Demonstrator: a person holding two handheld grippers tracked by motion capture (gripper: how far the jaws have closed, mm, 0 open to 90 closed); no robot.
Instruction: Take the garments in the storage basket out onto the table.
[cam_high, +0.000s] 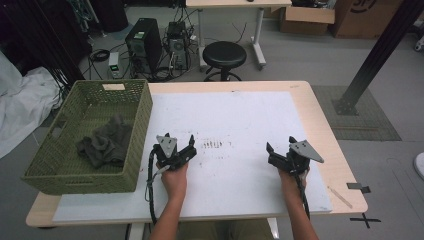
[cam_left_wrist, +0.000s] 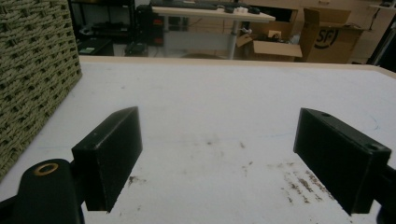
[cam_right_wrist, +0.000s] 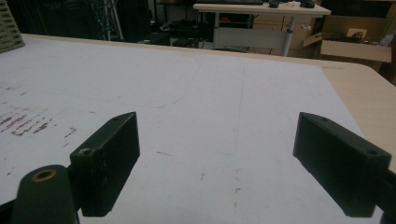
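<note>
Two hand-held grippers rest on a white counter, jaws spread and empty, beside a basket holding a crumpled cloth.

The left gripper (cam_high: 180, 148) sits just right of the green woven basket (cam_high: 142, 130); the right gripper (cam_high: 281, 151) lies well apart, nearer the counter's (cam_high: 240, 115) right edge. Each pair of jaws stands wide with nothing between. The dark grey cloth (cam_high: 106, 142) lies bunched inside the basket, to the left of the left jaws, past the basket wall. It looks soft, light and limp, likely to sag and drape when lifted; pinching a raised fold near its top seems the surest hold. Brown smudges (cam_high: 214, 145) mark the counter just ahead of the left jaws.
</note>
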